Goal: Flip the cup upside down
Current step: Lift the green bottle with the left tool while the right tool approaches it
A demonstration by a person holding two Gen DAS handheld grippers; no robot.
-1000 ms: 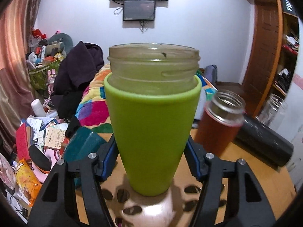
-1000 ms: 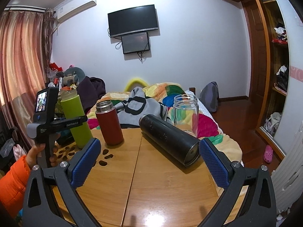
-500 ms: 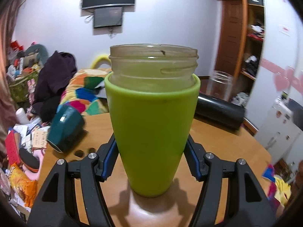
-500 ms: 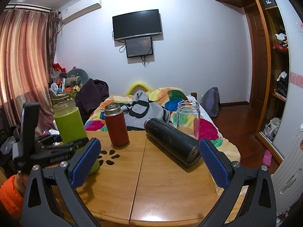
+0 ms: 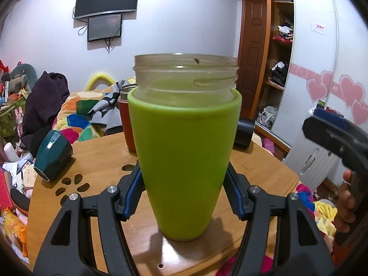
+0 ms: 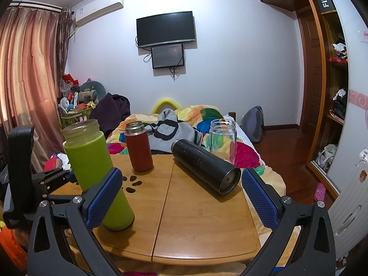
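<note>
The cup (image 5: 184, 156) is a glass jar in a green sleeve, upright with its open mouth up, and it stands on the wooden table (image 5: 257, 168). My left gripper (image 5: 184, 195) is shut on its lower half, blue pads on both sides. In the right wrist view the cup (image 6: 96, 168) stands at the table's front left, with the left gripper beside it. My right gripper (image 6: 181, 197) is open and empty above the table's front edge; its tip also shows in the left wrist view (image 5: 331, 126).
On the table (image 6: 195, 218) a red flask (image 6: 139, 147) stands at the back, a black flask (image 6: 204, 165) lies on its side, and a clear glass jar (image 6: 222, 138) stands behind it. A teal cup (image 5: 53, 154) lies at the left edge. A bed lies beyond.
My left gripper has carried the cup toward the table's front left and turned right; the cup now rests on the table. The right gripper has stayed open, drawing back slightly.
</note>
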